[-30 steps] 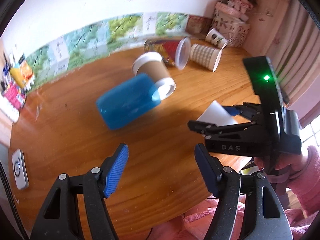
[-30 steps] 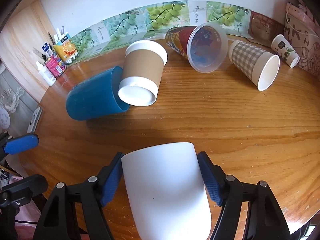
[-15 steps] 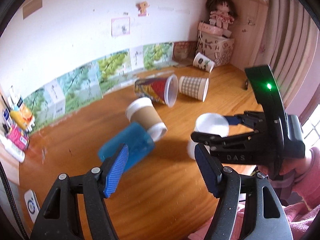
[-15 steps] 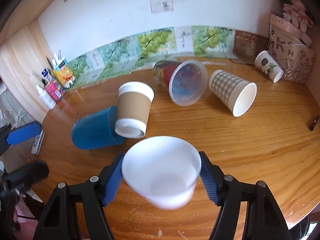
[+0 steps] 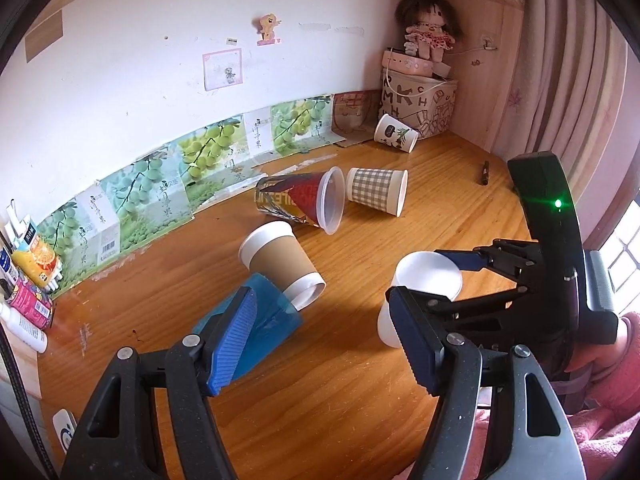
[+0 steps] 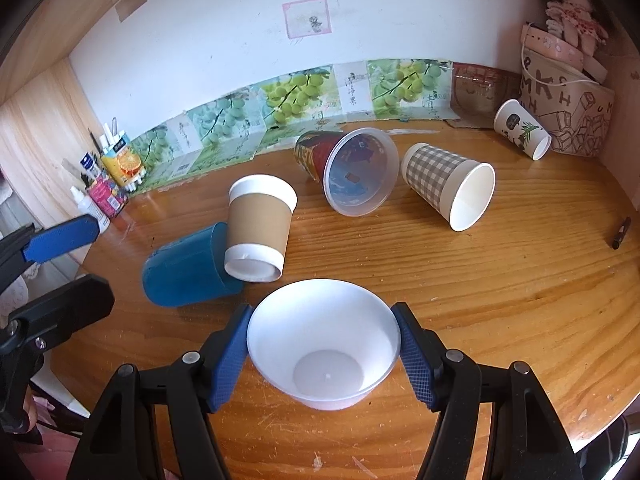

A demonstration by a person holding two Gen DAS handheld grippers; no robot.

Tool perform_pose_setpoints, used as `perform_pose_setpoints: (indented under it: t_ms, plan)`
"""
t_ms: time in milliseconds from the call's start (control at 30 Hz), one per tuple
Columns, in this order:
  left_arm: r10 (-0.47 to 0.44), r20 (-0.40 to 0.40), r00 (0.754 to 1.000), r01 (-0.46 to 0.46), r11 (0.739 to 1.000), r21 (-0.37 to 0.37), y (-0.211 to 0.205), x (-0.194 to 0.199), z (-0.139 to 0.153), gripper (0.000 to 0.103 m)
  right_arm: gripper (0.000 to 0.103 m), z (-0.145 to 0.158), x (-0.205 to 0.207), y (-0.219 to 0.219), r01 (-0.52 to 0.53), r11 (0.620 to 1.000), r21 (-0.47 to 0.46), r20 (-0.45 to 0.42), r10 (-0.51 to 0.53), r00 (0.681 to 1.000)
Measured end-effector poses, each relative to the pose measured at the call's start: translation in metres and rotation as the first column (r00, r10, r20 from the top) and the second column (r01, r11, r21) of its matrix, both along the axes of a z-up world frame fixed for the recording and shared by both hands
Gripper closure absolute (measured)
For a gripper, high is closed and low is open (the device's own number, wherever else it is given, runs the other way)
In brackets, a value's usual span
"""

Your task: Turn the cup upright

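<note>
My right gripper (image 6: 323, 354) is shut on a plain white cup (image 6: 324, 344). The cup stands nearly upright with its mouth up, low over the wooden table (image 6: 500, 292); I cannot tell whether its base touches. In the left wrist view the same white cup (image 5: 424, 280) sits between the right gripper's blue pads at the right. My left gripper (image 5: 332, 344) is open and empty, above the table to the left of the white cup, near a blue cup (image 5: 272, 320) lying on its side.
Several cups lie on their sides behind: a brown-sleeved paper cup (image 6: 258, 228) against the blue cup (image 6: 184, 268), a clear plastic cup with a printed cup inside (image 6: 352, 172), a checked cup (image 6: 448, 188), a small printed cup (image 6: 522, 128). A dark pen (image 6: 620, 232) lies far right. Bottles (image 6: 104, 184) stand at left.
The right gripper has turned the white cup from lying on its side to mouth up. Both wrist views have tilted up, showing more wall. The left gripper has stayed open.
</note>
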State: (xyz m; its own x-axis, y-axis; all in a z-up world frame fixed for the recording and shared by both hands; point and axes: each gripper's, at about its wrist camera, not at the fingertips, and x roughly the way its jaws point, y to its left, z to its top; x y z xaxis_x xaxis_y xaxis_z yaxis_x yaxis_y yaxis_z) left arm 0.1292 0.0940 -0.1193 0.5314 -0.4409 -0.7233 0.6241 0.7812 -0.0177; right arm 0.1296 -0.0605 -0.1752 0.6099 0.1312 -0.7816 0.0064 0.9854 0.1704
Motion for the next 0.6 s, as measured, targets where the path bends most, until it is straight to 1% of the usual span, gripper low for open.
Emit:
perform_pose_setpoints:
  t_ms: [33,100,167,267,433,567,600]
  plan:
    - [0.003,0.001,1.0,-0.003,1.0,-0.001,0.0,-0.001,0.001,0.03,0.033,0.001,-0.001,0.0,-0.005,1.0,-0.003,-0.001,0.005,1.0]
    - [0.014,0.004,1.0,-0.014,1.0,-0.005,-0.001,-0.004,0.003,0.03,0.027,0.004,-0.003,0.001,-0.014,1.0,-0.011,-0.002,0.014,1.0]
    - [0.029,0.007,1.0,-0.029,1.0,-0.006,0.0,-0.007,0.005,0.03,0.024,0.007,-0.005,0.001,-0.027,1.0,-0.01,-0.001,0.027,1.0]
    - [0.054,0.003,0.999,-0.054,0.999,-0.005,0.0,-0.01,0.006,0.03,0.022,0.01,-0.007,0.001,-0.037,0.999,-0.016,-0.002,0.037,0.999]
    - [0.11,-0.013,0.994,-0.11,0.994,-0.019,-0.001,-0.012,0.012,0.03,0.021,0.021,-0.013,0.001,-0.085,0.996,-0.014,0.005,0.085,0.996]
    - [0.167,-0.031,0.986,-0.168,0.985,-0.037,-0.004,-0.016,0.02,0.03,0.019,0.037,-0.021,-0.005,-0.118,0.993,-0.008,0.014,0.118,0.993]
    - [0.184,-0.044,0.982,-0.186,0.981,-0.048,-0.005,-0.016,0.023,0.028,0.018,0.042,-0.023,-0.008,-0.126,0.992,-0.007,0.02,0.126,0.992]
